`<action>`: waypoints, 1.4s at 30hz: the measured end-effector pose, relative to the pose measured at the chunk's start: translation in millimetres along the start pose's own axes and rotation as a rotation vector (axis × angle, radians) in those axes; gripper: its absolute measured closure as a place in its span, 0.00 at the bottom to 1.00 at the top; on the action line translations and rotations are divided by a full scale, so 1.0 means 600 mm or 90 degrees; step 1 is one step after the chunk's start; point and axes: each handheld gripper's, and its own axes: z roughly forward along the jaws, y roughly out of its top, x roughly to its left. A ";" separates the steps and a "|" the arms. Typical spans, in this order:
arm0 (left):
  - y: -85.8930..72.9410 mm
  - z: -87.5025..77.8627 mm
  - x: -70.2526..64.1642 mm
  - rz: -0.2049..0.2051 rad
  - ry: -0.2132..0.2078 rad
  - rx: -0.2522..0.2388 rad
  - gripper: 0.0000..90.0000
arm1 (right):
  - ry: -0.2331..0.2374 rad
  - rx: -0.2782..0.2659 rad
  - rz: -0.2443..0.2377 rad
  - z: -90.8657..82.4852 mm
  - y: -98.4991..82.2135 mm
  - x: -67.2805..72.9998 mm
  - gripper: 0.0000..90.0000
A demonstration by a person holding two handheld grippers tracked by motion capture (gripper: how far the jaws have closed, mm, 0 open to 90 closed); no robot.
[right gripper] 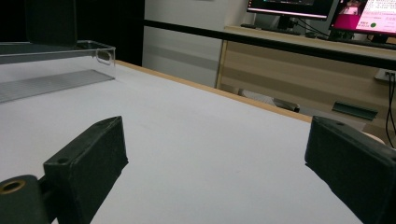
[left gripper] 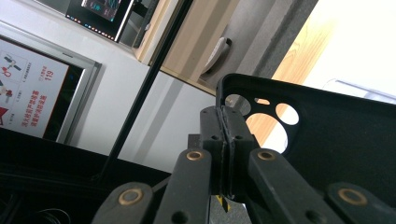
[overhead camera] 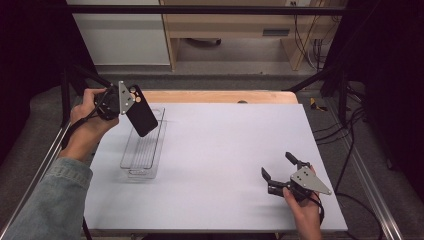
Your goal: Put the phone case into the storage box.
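A black phone case (overhead camera: 140, 110) with round camera holes hangs tilted above a clear plastic tray (overhead camera: 142, 165) at the table's left. My left gripper (overhead camera: 125, 100) is shut on the case's top edge near the holes. In the left gripper view the two jaws press together on the rim of the phone case (left gripper: 336, 135), with the left gripper (left gripper: 225, 122) pinching just beside the cut-outs. My right gripper (overhead camera: 281, 166) rests low over the white table near its front right corner, jaws wide apart and nothing between them. In the right gripper view the right gripper (right gripper: 215, 154) frames bare table, with the tray (right gripper: 51, 79) far off.
The white table top (overhead camera: 225, 150) has a wooden strip (overhead camera: 220, 96) along its far edge. Black frame bars and cables stand at both sides. Beyond the table are a wooden desk (overhead camera: 240, 25) and a white cabinet (overhead camera: 120, 35).
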 end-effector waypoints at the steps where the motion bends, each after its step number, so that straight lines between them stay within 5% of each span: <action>1: -0.001 0.001 -0.001 0.001 0.001 -0.001 0.98 | 0.000 0.000 0.000 0.000 0.000 0.000 0.07; 42: -0.009 0.021 -0.033 0.027 -0.004 0.006 0.98 | 0.003 -0.002 -0.008 0.000 0.002 0.002 0.05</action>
